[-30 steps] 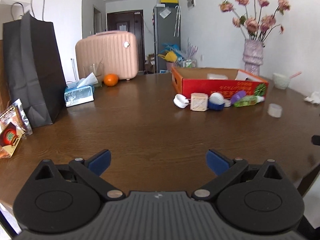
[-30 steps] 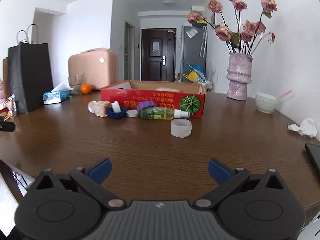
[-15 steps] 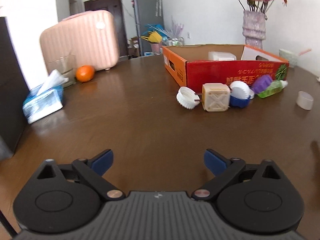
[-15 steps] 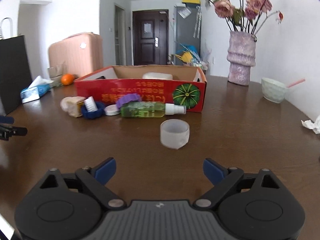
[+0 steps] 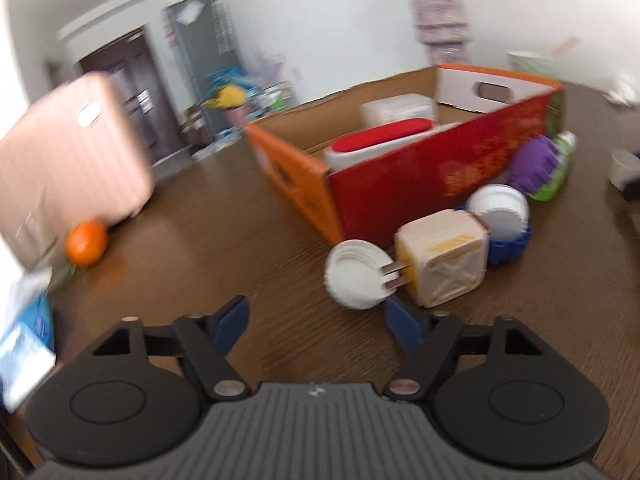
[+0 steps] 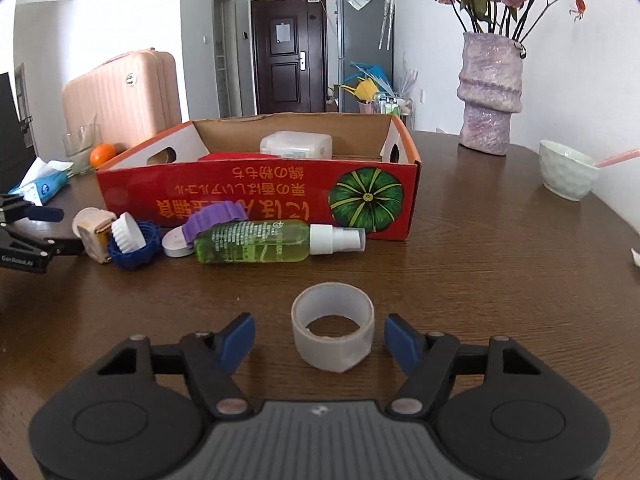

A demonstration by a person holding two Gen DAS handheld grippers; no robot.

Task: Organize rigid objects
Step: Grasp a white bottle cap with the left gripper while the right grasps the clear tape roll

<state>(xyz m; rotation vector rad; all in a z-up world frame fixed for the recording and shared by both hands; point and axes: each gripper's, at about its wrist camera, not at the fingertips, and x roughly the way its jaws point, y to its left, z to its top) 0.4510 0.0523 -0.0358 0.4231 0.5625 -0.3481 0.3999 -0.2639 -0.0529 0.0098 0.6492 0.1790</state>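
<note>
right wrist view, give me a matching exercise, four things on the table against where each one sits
Things:
1. tape roll
2. spray bottle
3. bowl
4. orange

Places:
A. far left, beside the pink suitcase
B. lying on its side in front of the red box
C. between the fingers of the right hand-held gripper, untouched
D. right of the box, near the vase

Pairs: 1-C, 2-B, 3-D, 4-A
</note>
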